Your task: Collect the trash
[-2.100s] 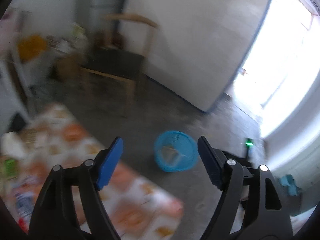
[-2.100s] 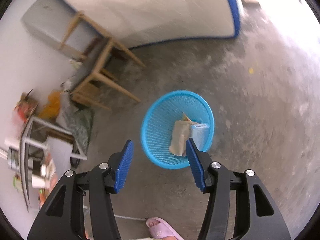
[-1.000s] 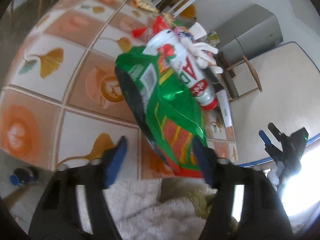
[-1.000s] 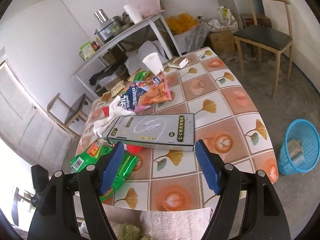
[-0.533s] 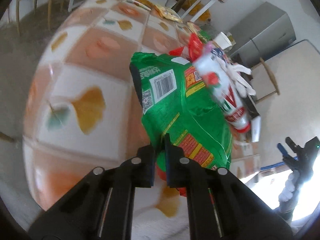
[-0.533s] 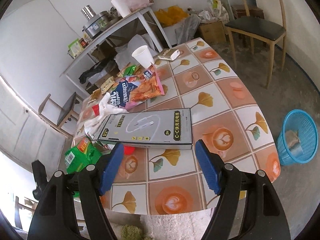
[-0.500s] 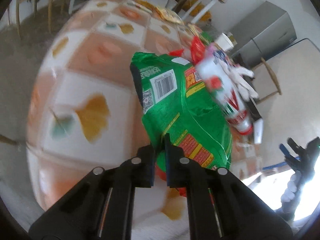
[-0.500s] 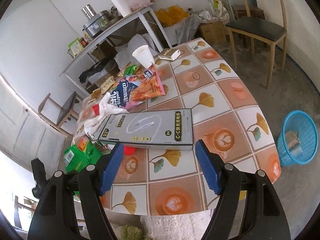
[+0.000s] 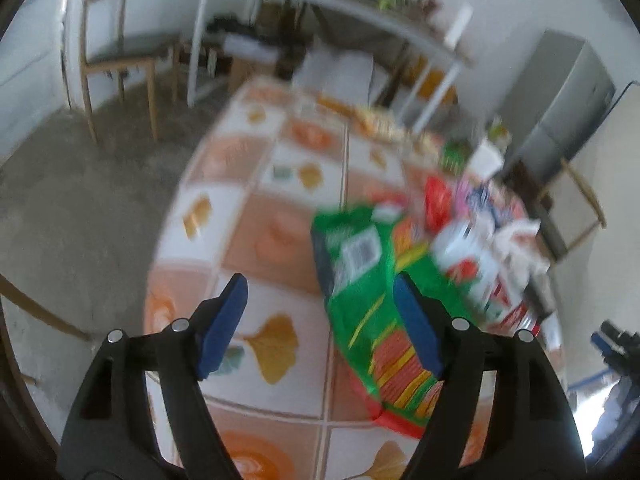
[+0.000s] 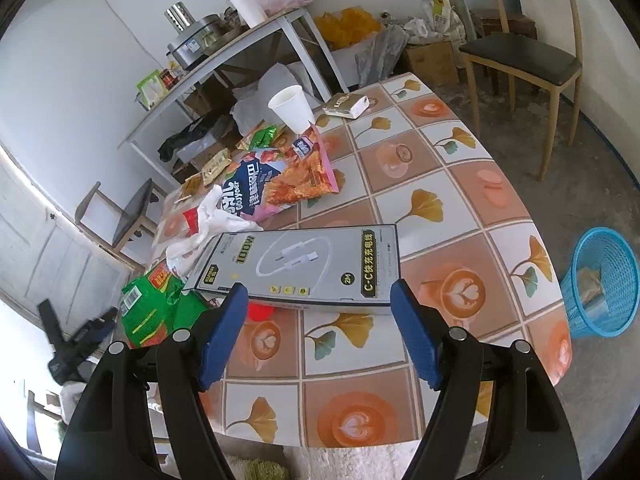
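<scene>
- I see the tiled-pattern table with orange squares and ginkgo leaves (image 10: 472, 208) filling both views; the trash lies mostly on its far-left half.
- Round blue plastic mesh basket (image 10: 600, 280) stands on the floor at 3 o'clock of the table in the right wrist view, with some paper already in it. My judgement: this is the drop target.
- Long grey cable-packaging box (image 10: 296, 268) lies flat just ahead of the right gripper (image 10: 318, 332), towards 12 o'clock. That gripper's jaws stand wide apart with nothing between them.
- Crinkly green foil snack bag (image 9: 360, 288) lies on the table at 1 o'clock of the left gripper (image 9: 320, 328). Its jaws are opening; the right pad overlaps the bag's edge, but the blurred view leaves contact unclear.
- Step in hand, as I judge it: picking up the green bag. I would centre the jaws over its near edge, come down low, and pinch a flat fold so the slick foil does not slide out.
</scene>
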Tool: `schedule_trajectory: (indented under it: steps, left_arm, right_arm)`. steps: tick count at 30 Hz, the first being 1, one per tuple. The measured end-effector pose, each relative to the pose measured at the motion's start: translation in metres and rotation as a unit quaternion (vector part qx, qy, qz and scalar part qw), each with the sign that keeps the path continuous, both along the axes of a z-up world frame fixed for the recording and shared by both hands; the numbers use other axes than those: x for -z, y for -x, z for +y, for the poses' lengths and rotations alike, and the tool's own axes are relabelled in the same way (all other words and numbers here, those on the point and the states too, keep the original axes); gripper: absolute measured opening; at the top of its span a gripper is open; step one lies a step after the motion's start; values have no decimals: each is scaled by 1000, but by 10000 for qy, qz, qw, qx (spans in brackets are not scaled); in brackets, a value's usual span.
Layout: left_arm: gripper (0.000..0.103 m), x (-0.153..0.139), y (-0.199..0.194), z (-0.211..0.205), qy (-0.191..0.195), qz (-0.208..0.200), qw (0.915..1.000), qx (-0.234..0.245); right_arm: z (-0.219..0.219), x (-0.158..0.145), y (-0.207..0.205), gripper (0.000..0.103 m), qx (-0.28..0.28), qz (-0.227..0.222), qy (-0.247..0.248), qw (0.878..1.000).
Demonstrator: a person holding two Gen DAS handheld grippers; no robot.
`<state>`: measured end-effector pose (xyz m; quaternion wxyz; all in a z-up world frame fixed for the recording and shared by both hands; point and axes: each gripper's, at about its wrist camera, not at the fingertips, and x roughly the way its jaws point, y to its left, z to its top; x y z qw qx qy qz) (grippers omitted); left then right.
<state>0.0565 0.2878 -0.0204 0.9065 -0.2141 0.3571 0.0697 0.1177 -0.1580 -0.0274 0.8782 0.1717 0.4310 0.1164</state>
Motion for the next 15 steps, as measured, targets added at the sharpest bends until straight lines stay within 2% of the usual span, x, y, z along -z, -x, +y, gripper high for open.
schedule_trajectory:
  steps: [4, 6, 11, 13, 15]
  left_arm:
    - [75, -31, 4, -11, -147, -608, 9980, 115]
    - [75, -37, -6, -22, -97, -682, 9969, 385]
    - [75, -37, -33, -63, 214, -554, 9916, 1145]
    - [75, -36, -49, -85, 467, -428, 9867, 1500]
    - [75, -35, -66, -107, 551, -310, 9815, 1805]
  right_arm:
    - [3, 3, -5, 72, -13, -6, -7, 10000]
    - [4, 4, -7, 72, -21, 3, -1, 10000]
    - [0, 7, -8, 72, -12, 3, -62, 10000]
    - [-1, 8, -9, 72, -24, 1, -71, 10000]
    - [-2, 9, -9, 72, -48, -13, -30, 10000]
